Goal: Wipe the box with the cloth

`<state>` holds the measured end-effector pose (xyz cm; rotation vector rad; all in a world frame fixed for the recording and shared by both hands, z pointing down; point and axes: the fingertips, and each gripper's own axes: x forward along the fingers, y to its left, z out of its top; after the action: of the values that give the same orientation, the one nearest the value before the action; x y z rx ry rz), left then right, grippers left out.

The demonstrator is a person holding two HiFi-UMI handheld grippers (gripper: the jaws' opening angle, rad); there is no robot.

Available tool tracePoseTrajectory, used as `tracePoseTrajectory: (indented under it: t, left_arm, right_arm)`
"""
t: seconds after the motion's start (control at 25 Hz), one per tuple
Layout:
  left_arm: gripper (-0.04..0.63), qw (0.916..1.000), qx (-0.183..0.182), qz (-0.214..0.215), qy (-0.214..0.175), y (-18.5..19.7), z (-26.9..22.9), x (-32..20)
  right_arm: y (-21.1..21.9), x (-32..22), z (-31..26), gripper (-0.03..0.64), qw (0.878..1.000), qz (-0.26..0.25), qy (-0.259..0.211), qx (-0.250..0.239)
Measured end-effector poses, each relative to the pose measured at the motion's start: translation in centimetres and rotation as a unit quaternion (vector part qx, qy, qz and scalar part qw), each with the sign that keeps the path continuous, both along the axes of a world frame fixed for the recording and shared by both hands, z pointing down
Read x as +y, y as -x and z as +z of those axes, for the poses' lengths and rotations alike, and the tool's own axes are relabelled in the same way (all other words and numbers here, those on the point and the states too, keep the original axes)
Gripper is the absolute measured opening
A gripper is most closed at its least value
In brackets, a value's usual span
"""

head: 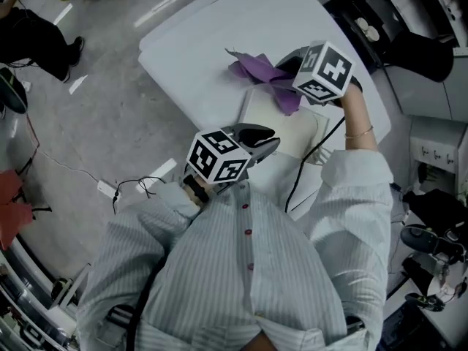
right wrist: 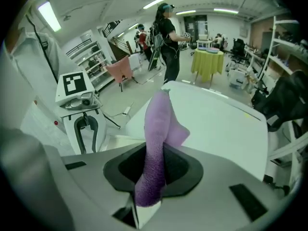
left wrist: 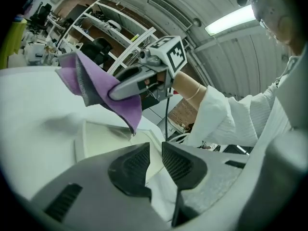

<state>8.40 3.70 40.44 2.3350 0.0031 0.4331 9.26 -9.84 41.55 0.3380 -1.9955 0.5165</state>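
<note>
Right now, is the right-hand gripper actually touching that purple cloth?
Touching. The right gripper view shows the right gripper with its jaws clamped on the purple cloth, which stands up between them.

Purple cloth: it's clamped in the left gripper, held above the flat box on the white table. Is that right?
The side is wrong. The purple cloth is clamped in the right gripper; the right gripper view shows it pinched between those jaws. It does hang above the flat box on the white table.
</note>
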Motion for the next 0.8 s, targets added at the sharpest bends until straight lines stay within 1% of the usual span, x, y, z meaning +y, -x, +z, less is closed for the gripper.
tracePoseTrajectory:
  t: [0.12,0.2,0.28,0.36,0.48,0.56,0.64,0.8]
  left_arm:
    - [0.077,0.9998,0.015,-0.005,-0.015,0.4,-1.4,-1.2]
    - [0.074,0.9993,0.026,-0.009,-0.026,0.4,-2.7,-2.1]
    - [0.071,0.9985,0.037,-0.004,-0.04,-0.1,-4.2,-3.1]
    - [0.066,0.9971,0.05,0.005,-0.057,-0.9,-5.9,-4.0]
    - [0.057,0.9943,0.071,0.01,-0.078,-2.2,-8.4,-5.0]
    - [0.046,0.9923,0.084,0.014,-0.09,-2.8,-9.7,-5.6]
    - [0.046,0.9902,0.097,0.018,-0.099,-3.3,-10.6,-6.0]
    - [0.032,0.9847,0.129,0.026,-0.115,-4.8,-12.4,-6.1]
  right_arm:
    - [-0.5,0.8,-2.5,0.08,0.998,0.029,-0.047,-0.022]
    - [-1.2,1.5,-4.5,0.08,0.995,0.054,-0.081,-0.033]
    - [-2.6,2.3,-6.8,0.08,0.988,0.088,-0.118,-0.04]
    - [-4.1,3.2,-9.1,0.081,0.978,0.13,-0.157,-0.048]
    - [-6.3,4.9,-12.3,0.081,0.957,0.187,-0.211,-0.066]
    - [-7.4,6.1,-13.8,0.081,0.94,0.224,-0.245,-0.076]
    - [-8.0,7.3,-15.1,0.081,0.92,0.263,-0.277,-0.089]
    - [-9.1,10.0,-17.2,0.081,0.872,0.332,-0.339,-0.121]
